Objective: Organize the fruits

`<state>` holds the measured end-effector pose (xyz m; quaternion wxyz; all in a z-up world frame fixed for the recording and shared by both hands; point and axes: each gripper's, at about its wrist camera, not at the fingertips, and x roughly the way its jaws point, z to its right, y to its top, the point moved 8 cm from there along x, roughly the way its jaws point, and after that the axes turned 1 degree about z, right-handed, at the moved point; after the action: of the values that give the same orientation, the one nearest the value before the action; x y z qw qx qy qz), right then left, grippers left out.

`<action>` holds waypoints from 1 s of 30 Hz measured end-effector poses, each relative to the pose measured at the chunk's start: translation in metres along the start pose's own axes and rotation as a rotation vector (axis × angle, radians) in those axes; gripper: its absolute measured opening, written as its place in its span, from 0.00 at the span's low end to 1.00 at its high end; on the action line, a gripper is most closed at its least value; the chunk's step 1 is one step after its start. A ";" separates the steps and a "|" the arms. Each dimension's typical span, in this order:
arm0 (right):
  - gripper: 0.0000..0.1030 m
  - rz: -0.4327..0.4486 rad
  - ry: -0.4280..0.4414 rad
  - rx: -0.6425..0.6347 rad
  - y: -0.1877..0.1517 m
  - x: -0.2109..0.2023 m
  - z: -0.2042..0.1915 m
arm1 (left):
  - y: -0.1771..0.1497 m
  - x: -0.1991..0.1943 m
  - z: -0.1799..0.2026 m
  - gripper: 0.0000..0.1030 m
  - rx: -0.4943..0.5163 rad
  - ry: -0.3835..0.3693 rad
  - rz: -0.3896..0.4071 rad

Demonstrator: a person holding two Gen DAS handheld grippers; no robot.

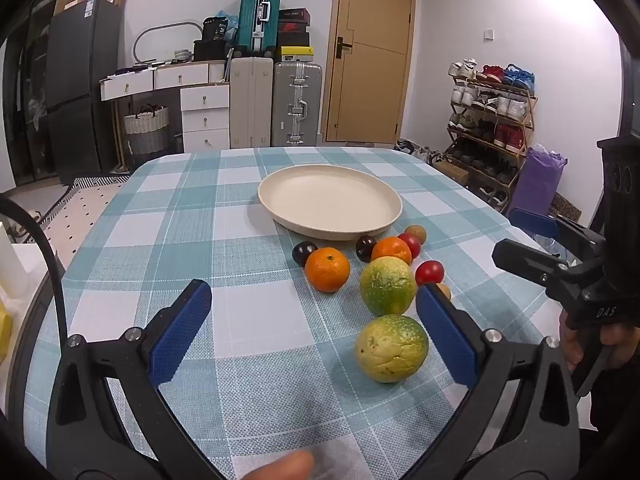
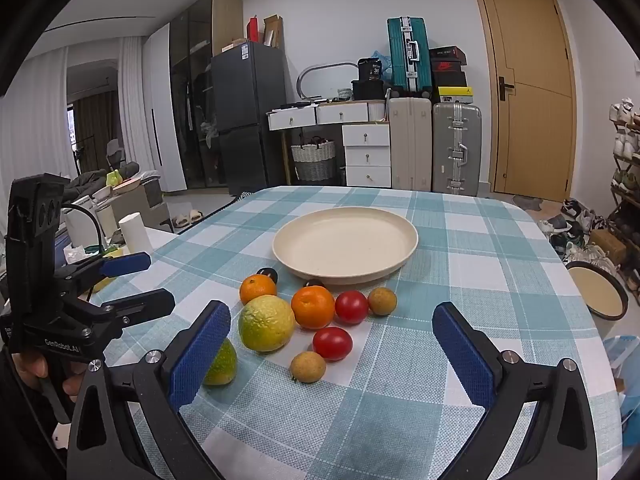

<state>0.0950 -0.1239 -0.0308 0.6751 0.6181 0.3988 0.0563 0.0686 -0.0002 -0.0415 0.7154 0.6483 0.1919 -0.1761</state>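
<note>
A cream plate [image 1: 280, 190] [image 2: 296, 240] sits empty mid-table. In front of it lie loose fruits: two green-yellow citrus [image 1: 391, 349] [image 1: 387, 286] [image 2: 266, 323], two oranges [image 1: 327, 269] [image 2: 313, 306], two red tomatoes [image 2: 332, 343] [image 2: 351, 307], two brown longans [image 2: 307, 366] [image 2: 382, 301] and two dark plums [image 1: 304, 252] [image 1: 365, 247]. My left gripper [image 1: 316, 332] is open and empty, the near citrus just inside its right finger. My right gripper [image 2: 332, 354] is open and empty, low over the tomato and longan. Each gripper shows in the other's view [image 1: 532, 240] [image 2: 136, 280].
The table has a blue-and-white checked cloth [image 1: 248, 320] [image 2: 460, 248]. A white cylinder [image 2: 136, 232] stands beyond the left table edge. A round dish [image 2: 596, 294] lies on the floor off the right edge. Suitcases, drawers and a shoe rack stand behind.
</note>
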 end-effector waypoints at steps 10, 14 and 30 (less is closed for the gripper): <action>1.00 -0.006 -0.003 -0.003 0.000 0.001 0.000 | 0.001 0.000 0.000 0.99 -0.001 0.001 0.010; 1.00 -0.007 -0.003 -0.003 0.000 0.001 0.000 | 0.001 0.000 0.000 0.99 0.000 0.000 0.010; 1.00 -0.006 -0.004 -0.003 0.000 0.001 0.000 | 0.001 0.000 0.000 0.99 0.001 0.001 0.009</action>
<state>0.0952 -0.1234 -0.0314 0.6772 0.6159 0.3990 0.0538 0.0687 0.0000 -0.0408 0.7158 0.6497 0.1891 -0.1725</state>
